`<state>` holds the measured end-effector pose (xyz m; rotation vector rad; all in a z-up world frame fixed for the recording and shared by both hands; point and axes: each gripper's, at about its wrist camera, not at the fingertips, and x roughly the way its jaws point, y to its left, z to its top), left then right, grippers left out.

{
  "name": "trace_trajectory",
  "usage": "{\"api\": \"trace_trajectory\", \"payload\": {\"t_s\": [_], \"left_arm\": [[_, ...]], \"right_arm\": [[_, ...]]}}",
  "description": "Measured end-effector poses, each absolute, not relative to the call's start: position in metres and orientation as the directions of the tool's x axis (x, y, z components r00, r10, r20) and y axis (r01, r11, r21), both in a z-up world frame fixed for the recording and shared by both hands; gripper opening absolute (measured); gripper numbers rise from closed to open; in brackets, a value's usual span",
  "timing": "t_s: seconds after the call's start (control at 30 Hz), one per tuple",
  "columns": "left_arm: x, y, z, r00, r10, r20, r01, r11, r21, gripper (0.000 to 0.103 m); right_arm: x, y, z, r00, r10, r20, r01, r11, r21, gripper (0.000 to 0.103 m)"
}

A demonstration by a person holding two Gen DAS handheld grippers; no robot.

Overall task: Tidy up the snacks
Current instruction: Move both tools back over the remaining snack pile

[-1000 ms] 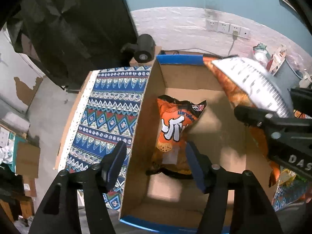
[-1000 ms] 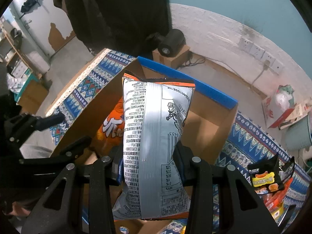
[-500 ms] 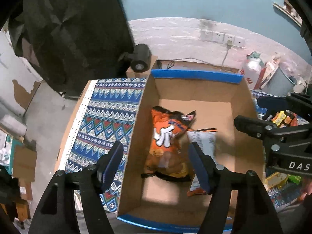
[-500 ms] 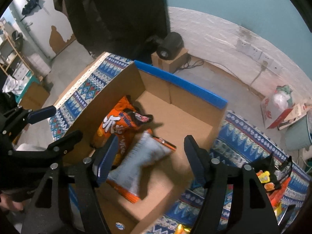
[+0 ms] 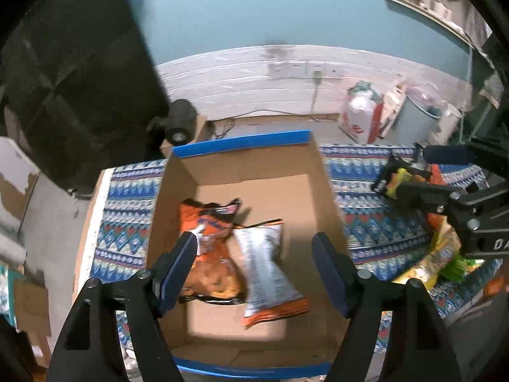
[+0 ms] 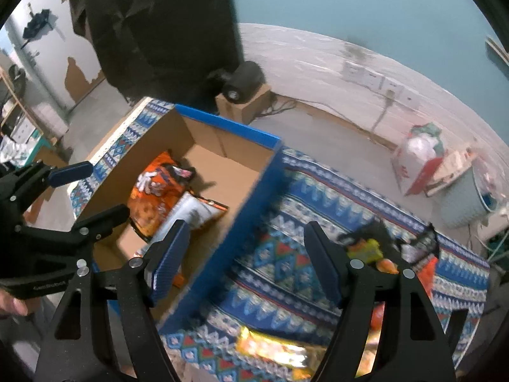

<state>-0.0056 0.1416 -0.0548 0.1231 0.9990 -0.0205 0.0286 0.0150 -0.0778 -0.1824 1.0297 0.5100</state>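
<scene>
Released since a second ago, the silver chip bag [image 5: 267, 264] now lies in the cardboard box [image 5: 321, 172] against the orange chip bag [image 5: 206, 248]. Both the left gripper [image 5: 254, 256] and right gripper [image 6: 245, 245] have just been opening, nothing between (empty). Only the right wrist view shows loose snacks [image 6: 273, 350] on the patterned cloth [image 6: 318, 197].

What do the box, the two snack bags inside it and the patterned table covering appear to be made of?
Box: corrugated cardboard, likely; matte brown walls, blue rim.
Orange bag: probably thin plastic film, glossy and crinkled.
Silver-backed bag: looks like metallised foil film, reflective with print.
Table covering: seemingly woven cloth, matte geometric pattern; blur leaves it open.
</scene>
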Motion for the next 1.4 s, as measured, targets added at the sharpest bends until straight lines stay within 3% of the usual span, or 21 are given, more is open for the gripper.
{"api": "trace_trajectory", "payload": {"t_s": [0.6,1.4], "left_arm": [[-0.020,0.025,-0.065,0.502,-0.106,-0.858,0.342,0.936,0.084,0.080],[-0.025,-0.103,-0.152,0.315,-0.121,-0.941,0.639,0.760,0.117,0.080]], "right_arm": [[-0.012,-0.105,-0.056,0.487,0.259,-0.834,-0.365,0.928,0.074,0.082],[-0.035,-0.241,-0.124,0.392,0.114,-0.913,-0.101,0.992,0.081,0.082]]}}
